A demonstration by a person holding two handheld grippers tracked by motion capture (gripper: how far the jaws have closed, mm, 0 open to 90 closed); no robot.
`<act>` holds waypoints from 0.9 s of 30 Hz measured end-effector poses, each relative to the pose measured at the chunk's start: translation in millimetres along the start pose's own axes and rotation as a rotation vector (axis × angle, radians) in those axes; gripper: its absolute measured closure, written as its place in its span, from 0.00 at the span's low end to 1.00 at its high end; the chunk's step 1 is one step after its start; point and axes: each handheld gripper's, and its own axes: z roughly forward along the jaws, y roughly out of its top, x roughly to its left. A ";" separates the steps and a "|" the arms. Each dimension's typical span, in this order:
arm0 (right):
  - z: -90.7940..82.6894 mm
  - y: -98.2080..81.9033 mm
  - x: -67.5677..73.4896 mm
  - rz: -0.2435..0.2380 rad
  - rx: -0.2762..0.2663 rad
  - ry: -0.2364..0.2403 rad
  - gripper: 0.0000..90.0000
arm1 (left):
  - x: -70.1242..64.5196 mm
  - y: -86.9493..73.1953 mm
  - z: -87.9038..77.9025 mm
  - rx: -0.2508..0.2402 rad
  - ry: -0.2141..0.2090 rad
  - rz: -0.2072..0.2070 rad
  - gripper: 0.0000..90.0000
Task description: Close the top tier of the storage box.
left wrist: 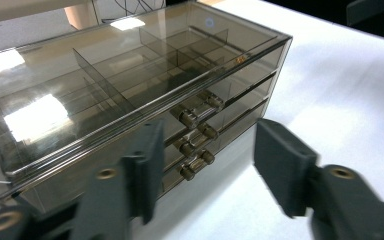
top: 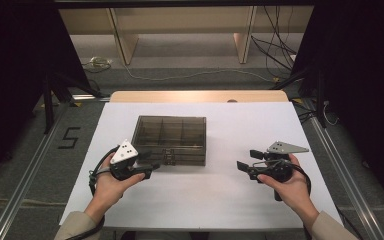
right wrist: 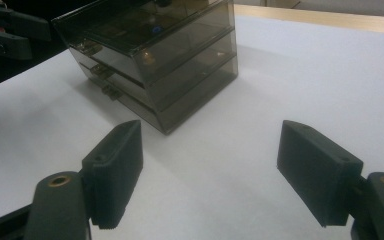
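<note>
At centre frame on the white table (top: 220, 200) sits the smoked drawer box (top: 170, 139), its drawers all looking pushed in. Just left of its front, the left gripper (top: 149, 169) holds its jaws apart and empty before the knobs (left wrist: 196, 145); the right gripper (top: 245, 161) waits at right, jaws wide. Next, I judge, comes lining up and pinching one knob.

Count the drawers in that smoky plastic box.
3, stacked in the box: top drawer, middle drawer and bottom drawer. Each carries knobs on the front facing the left gripper. All look closed.

A black "5" (top: 69, 138) is marked on the grey floor (top: 55, 170).
</note>
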 end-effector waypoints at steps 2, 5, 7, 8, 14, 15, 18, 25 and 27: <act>-1.4 -0.7 1.0 -0.003 0.003 0.001 0.30 | -0.1 -0.1 -2.5 -0.003 0.004 -0.013 0.41; -4.0 -1.7 1.7 -0.005 0.004 0.001 0.30 | 0.2 -1.3 -5.7 0.007 0.018 -0.027 0.33; -5.5 -2.6 2.3 -0.006 0.004 -0.001 0.30 | -1.1 -2.4 -7.5 0.013 0.025 -0.027 0.27; -6.2 -3.0 2.5 -0.010 0.002 -0.002 0.30 | -1.4 -3.0 -8.4 0.012 0.028 -0.023 0.25; -10.8 -5.4 4.0 -0.003 0.005 -0.005 0.30 | -3.4 -6.9 -12.9 0.025 0.030 -0.014 0.16; -11.4 -5.7 4.1 -0.005 0.006 -0.007 0.30 | -3.6 -7.7 -13.4 0.032 0.030 -0.006 0.14; -12.6 -7.0 5.6 -0.009 0.005 -0.007 0.30 | -4.6 -10.4 -15.0 0.039 0.024 -0.001 0.08; -16.0 -10.0 6.6 -0.010 0.005 -0.004 0.30 | -3.4 -16.5 -21.1 0.053 0.027 0.009 0.03; -16.6 -10.5 6.5 -0.012 0.004 -0.005 0.30 | -3.2 -17.9 -23.6 0.050 0.030 0.006 0.03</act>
